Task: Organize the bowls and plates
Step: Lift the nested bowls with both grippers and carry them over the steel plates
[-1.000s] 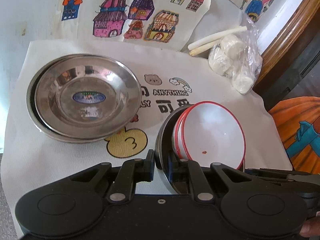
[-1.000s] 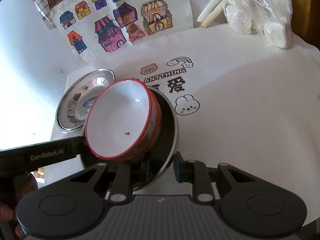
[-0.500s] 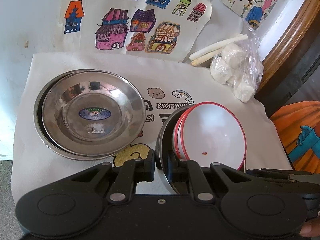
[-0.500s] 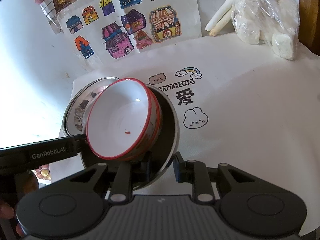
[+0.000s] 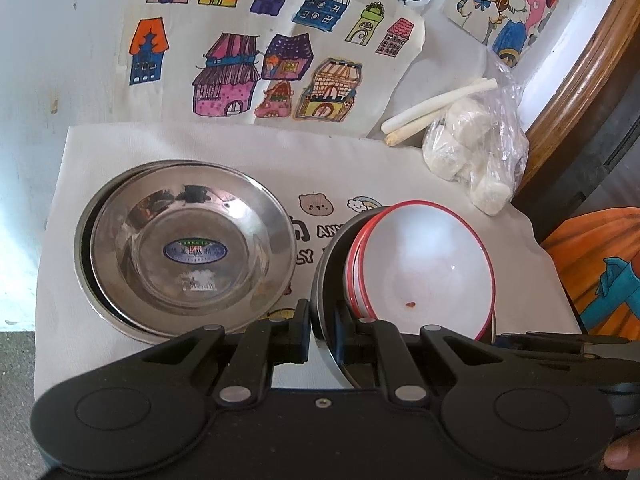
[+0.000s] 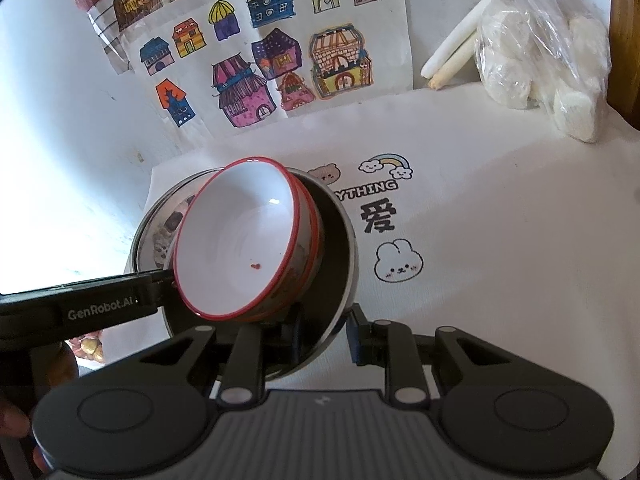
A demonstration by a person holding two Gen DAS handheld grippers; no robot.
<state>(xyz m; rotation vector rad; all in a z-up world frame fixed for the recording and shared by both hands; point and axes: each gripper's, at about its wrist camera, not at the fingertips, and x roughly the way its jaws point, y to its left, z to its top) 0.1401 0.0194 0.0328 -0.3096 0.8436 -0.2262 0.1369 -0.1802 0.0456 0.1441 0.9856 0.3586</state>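
Red-rimmed bowls [image 5: 424, 264] — white inside, nested one in another, a small red speck near the bottom of the top one — sit tilted in a steel plate [image 6: 340, 248] held up above a white printed cloth [image 6: 500, 240]. The left gripper [image 5: 322, 330] pinches the plate's near rim, its jaws drawn almost together on the thin metal edge. The right gripper [image 6: 324, 332] clamps the same plate from the opposite side, its jaws narrow with the rim between them; the bowls lean just beyond its fingers. Left of the raised plate, a stack of steel plates [image 5: 188, 252] lies flat on the cloth, an oval label in the top one's centre. Farther back — coloured house drawings [image 5: 272, 56] and a plastic bag [image 5: 476, 152] of white lumps.
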